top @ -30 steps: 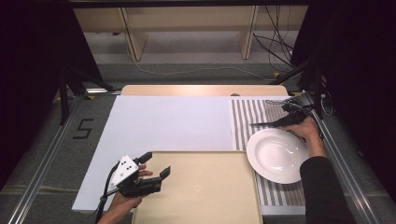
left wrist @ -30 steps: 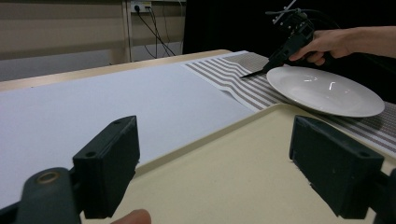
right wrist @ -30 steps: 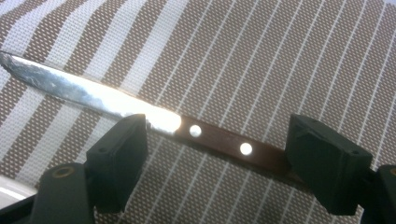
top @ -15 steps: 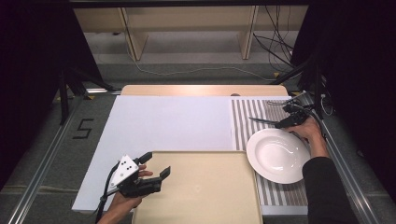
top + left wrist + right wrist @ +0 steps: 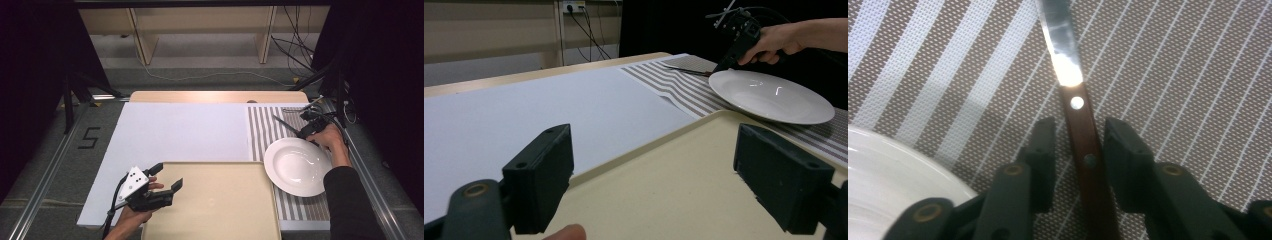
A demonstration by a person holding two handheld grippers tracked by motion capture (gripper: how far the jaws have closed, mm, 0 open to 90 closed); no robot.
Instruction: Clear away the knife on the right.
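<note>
Right gripper (image 5: 1075, 150) jaws straddle the knife (image 5: 1082, 135) handle beside the plate (image 5: 298, 166), not quite pinching; closing off-centre could skid it. Left gripper (image 5: 659, 185) jaws spread.

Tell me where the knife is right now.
The knife lies on the striped placemat at the table's far right, just beyond the white plate, between the right claw's jaws.

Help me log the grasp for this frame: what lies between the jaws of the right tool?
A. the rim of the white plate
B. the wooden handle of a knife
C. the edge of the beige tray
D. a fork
B: in the right gripper view the knife lies on the striped placemat with its brown riveted handle between the jaws of the right tool, which stand just off it; the white plate sits off to one side.
</note>
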